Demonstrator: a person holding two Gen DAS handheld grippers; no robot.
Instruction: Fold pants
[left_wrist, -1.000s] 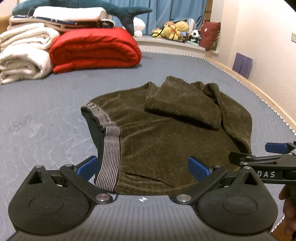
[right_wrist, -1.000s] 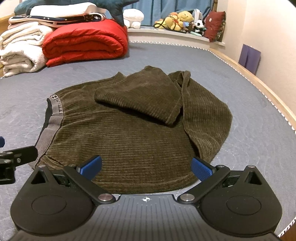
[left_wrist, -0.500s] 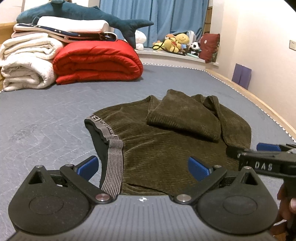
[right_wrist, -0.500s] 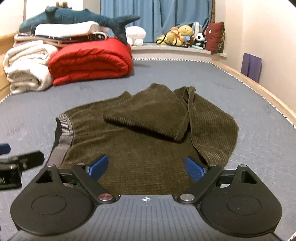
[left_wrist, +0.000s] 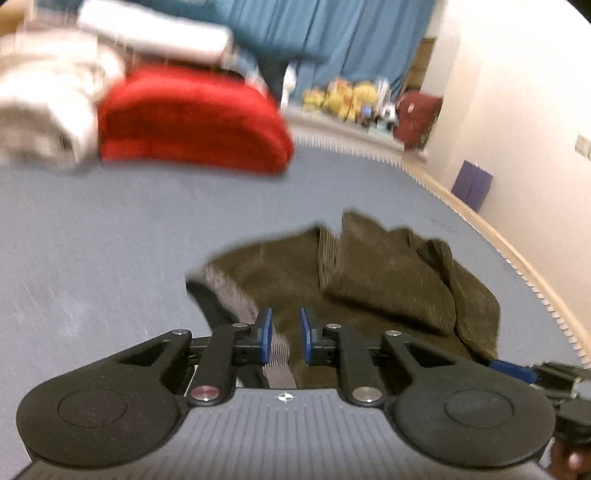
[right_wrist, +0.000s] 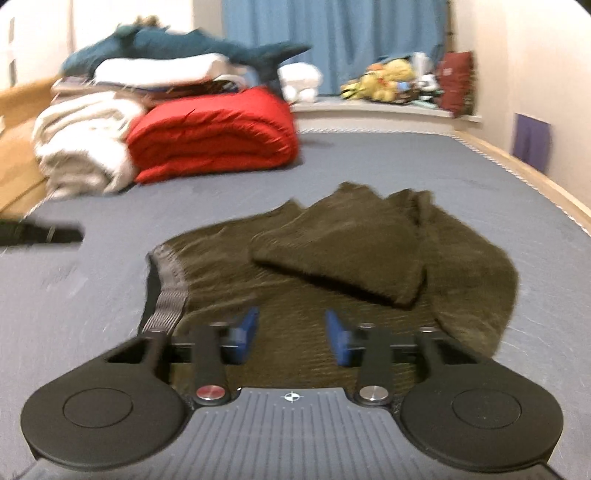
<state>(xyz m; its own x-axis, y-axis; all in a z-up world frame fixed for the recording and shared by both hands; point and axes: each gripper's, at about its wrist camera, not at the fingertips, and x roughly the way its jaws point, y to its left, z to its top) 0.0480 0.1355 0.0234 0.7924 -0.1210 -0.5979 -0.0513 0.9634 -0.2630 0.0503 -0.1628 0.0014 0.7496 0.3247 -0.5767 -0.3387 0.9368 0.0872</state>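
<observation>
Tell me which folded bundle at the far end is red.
The red quilt, lying beside the cream blankets and nearer the middle of the bed.

Bedroom — mattress (right_wrist: 369, 162), folded bedding (right_wrist: 214, 140), plush toys (right_wrist: 384, 79).

Olive corduroy pants (right_wrist: 332, 273) partly folded, flat on mattress, waistband left.

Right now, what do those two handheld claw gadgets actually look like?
Both look alike. The left claw and right claw each have blue pads on black linkage arms with silver pivot bolts, two round black discs at the sides, and a ribbed grey body bearing a small crosshair mark. No cables or sleeves show.
</observation>
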